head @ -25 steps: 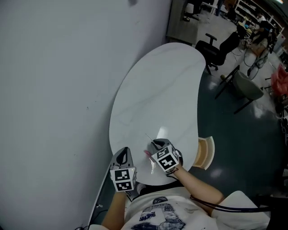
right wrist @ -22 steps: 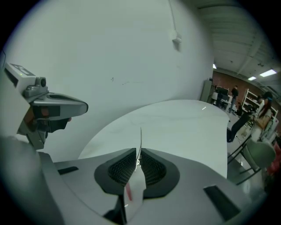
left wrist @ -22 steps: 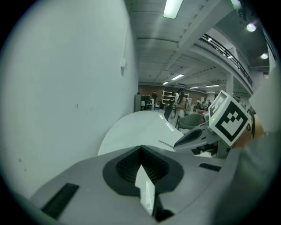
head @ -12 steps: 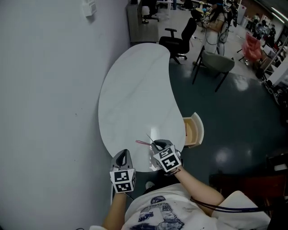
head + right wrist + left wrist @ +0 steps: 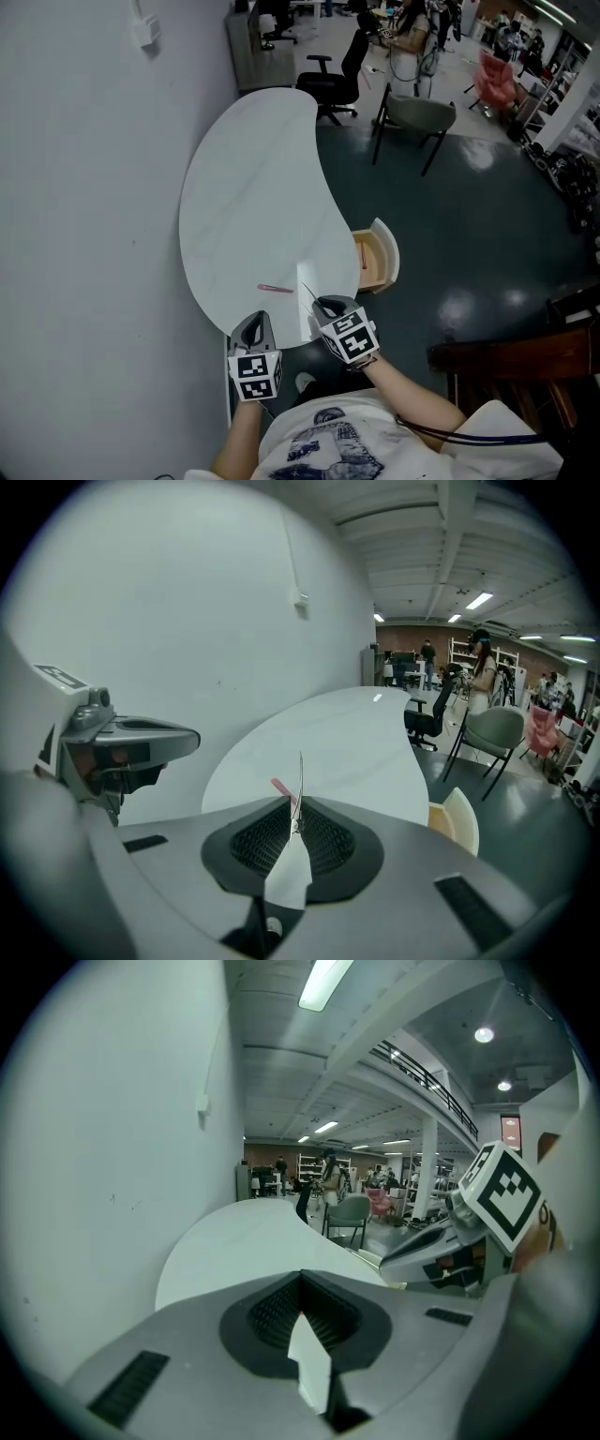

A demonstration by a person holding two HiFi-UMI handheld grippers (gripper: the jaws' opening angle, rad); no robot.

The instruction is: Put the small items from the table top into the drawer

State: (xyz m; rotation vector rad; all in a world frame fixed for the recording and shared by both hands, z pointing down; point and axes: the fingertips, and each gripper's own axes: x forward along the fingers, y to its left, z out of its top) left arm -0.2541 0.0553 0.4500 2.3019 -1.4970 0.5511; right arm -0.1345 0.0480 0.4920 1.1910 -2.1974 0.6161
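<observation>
A white kidney-shaped table (image 5: 253, 187) runs along the wall. An open wooden drawer (image 5: 376, 259) juts from its right side and also shows in the right gripper view (image 5: 457, 819). My right gripper (image 5: 321, 302) is over the near end of the table, shut on a thin metal pin (image 5: 300, 778) that sticks out past its jaws. A pink stick (image 5: 275, 288) lies on the table just left of it, seen behind the pin as well (image 5: 280, 787). My left gripper (image 5: 255, 322) hovers at the near table edge, shut with nothing between its jaws (image 5: 301, 1281).
A plain wall (image 5: 84, 187) borders the table's left side. A black office chair (image 5: 333, 75) and a grey chair (image 5: 414, 117) stand beyond the far end. Dark floor (image 5: 469, 234) spreads to the right, with a dark wooden piece of furniture (image 5: 506, 366) at lower right.
The view has swung right, bringing the drawer closer in. My right gripper has moved away from the pink stick, which now lies apart to its left. The left gripper moved along with it.
</observation>
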